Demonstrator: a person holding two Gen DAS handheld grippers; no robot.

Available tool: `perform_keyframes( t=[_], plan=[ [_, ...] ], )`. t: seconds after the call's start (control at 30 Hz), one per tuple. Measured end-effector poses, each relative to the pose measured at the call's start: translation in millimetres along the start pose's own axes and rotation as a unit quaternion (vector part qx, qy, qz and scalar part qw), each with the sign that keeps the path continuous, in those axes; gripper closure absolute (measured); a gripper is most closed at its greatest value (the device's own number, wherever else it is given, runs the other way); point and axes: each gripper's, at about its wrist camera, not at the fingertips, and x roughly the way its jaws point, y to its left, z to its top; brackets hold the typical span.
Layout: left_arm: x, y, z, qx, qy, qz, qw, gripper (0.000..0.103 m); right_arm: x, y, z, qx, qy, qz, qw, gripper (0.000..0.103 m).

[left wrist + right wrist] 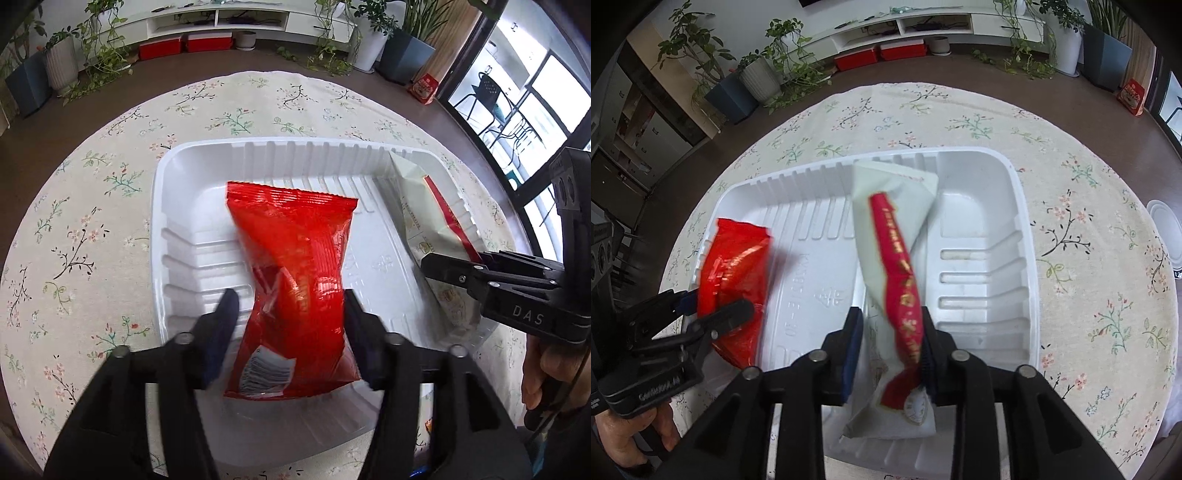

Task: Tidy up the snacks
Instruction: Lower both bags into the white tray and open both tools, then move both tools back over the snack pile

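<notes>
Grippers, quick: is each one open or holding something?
Left gripper: jaws open, red bag between them.
Right gripper: jaws open, white packet between them.

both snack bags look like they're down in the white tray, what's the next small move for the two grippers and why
Probably lift both grippers straight up and clear. The red snack bag and the white snack bag with a red stripe lie in the white tray, with the left gripper and right gripper loose around them.

You have the tray (pixel 162 206) on the desk (pixel 92 192) with two snack bags in it — one bag (pixel 295 266) toward its left, the other bag (pixel 894 258) toward its right, well apart.
</notes>
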Motion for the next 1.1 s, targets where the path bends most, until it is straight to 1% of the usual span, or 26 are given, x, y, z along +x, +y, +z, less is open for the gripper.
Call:
perform_keyframes(
  t=[0.03,0.07,0.23,0.33,0.4,0.47,0.5,0.57,0.6,0.63,0.67,0.7,0.77,0.83,0.9,0.97,1.1],
  plan=[
    [-3.0,-0.2,-1.3,0.002,-0.001,0.001,1.0,0.046,-1.8,-0.9,-1.2,0.001,-0.001,-0.002,1.0,0.063],
    [-3.1,-0.4,-0.7,0.003,-0.003,0.002,1.0,0.046,-2.9,-1.5,-1.2,0.0,-0.002,-0.004,1.0,0.062],
    [-6.7,1.0,0.1,-0.004,-0.01,-0.001,0.9999,0.046,-7.7,-5.7,-1.8,0.003,-0.007,-0.004,1.0,0.062],
    [-14.3,0.2,-5.9,-0.005,-0.013,-0.004,0.9999,0.045,-16.0,-7.1,-1.7,0.003,-0.02,-0.003,1.0,0.062],
    [-21.7,-0.4,-9.4,-0.007,-0.019,-0.009,0.9998,0.039,-24.7,-8.5,-1.8,0.002,-0.03,0.0,1.0,0.057],
    [-31.4,1.9,-12.5,-0.012,-0.028,-0.013,0.9994,0.029,-37.0,-11.1,-3.2,0.003,-0.043,0.006,0.999,0.048],
    [-37.0,2.9,-14.9,-0.015,-0.032,-0.014,0.9993,0.026,-42.8,-12.0,-3.6,0.004,-0.05,0.007,0.999,0.047],
    [-51.4,6.6,-20.5,-0.022,-0.049,-0.018,0.9984,0.011,-55.8,-16.0,-5.6,0.008,-0.061,0.013,0.998,0.044],
    [-60.3,8.5,-24.6,-0.024,-0.057,-0.021,0.9979,0.008,-64.5,-19.3,-7.4,0.013,-0.068,0.018,0.997,0.043],
    [-68.8,8.6,-29.4,-0.022,-0.064,-0.022,0.9975,0.002,-72.9,-22.0,-9.5,0.018,-0.074,0.025,0.997,0.041],
    [-78.5,8.9,-34.9,-0.016,-0.073,-0.022,0.997,0.0,-83.1,-25.0,-12.5,0.024,-0.082,0.033,0.996,0.038],
    [-88.4,8.7,-41.0,-0.008,-0.084,-0.021,0.9962,0.0,-95.3,-27.9,-16.9,0.027,-0.089,0.039,0.995,0.036],
    [-111.7,6.8,-55.3,0.021,-0.113,-0.011,0.9934,0.0,-120.5,-33.0,-28.8,0.024,-0.119,0.051,0.991,0.031],
    [-140.0,4.4,-70.4,0.045,-0.159,-0.002,0.9863,0.0,-142.6,-35.5,-42.0,0.019,-0.141,0.056,0.988,0.03],
    [-166.9,5.2,-87.5,0.053,-0.198,0.0,0.9788,0.0,-163.4,-39.0,-60.2,0.017,-0.16,0.062,0.985,0.03],
    [-190.4,4.7,-102.2,0.048,-0.207,-0.007,0.9772,0.0,-181.2,-40.8,-78.5,0.019,-0.17,0.065,0.983,0.03],
    [-228.8,-1.5,-145.0,0.035,-0.193,-0.013,0.9806,0.0,-213.1,-33.3,-130.6,0.002,-0.177,0.075,0.981,0.03]
  ],
)
